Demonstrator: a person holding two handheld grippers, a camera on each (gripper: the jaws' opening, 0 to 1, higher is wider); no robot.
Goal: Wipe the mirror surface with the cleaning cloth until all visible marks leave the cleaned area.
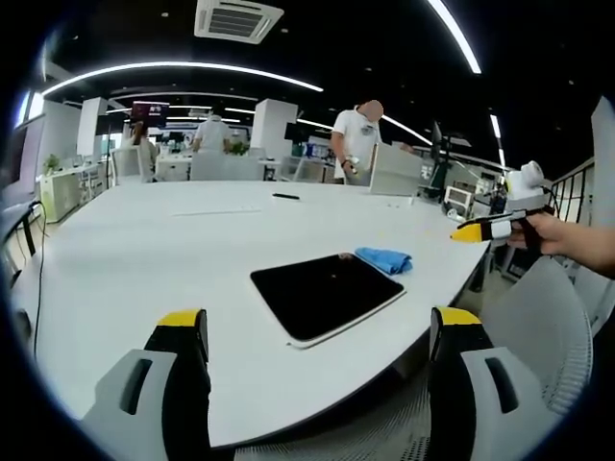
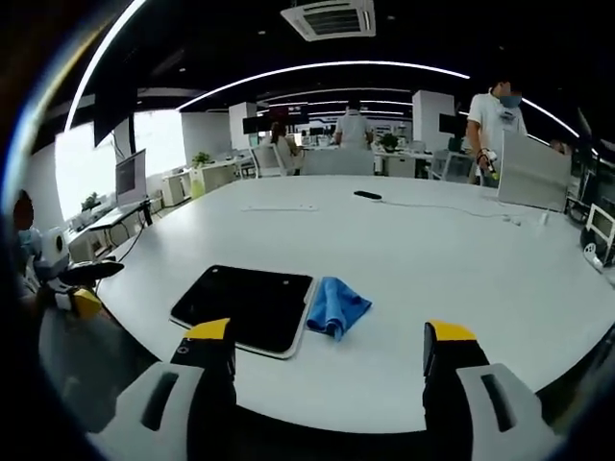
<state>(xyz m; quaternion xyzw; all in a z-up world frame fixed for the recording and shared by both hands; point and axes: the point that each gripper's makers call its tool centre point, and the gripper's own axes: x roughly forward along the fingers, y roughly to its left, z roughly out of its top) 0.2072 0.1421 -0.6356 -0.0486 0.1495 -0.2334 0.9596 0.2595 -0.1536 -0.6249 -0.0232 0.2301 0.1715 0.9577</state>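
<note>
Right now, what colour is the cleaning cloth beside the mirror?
The cleaning cloth is blue, plain, clearest in the right gripper view.

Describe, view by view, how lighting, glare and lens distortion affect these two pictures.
Left gripper view: fisheye bends the ceiling light strips into arcs and curves the table edge; the mirror looks black, without glare. Right gripper view: a bright window washes out the left side; the cloth stays sharp, while the other gripper near the rim is dim and smeared.
</note>
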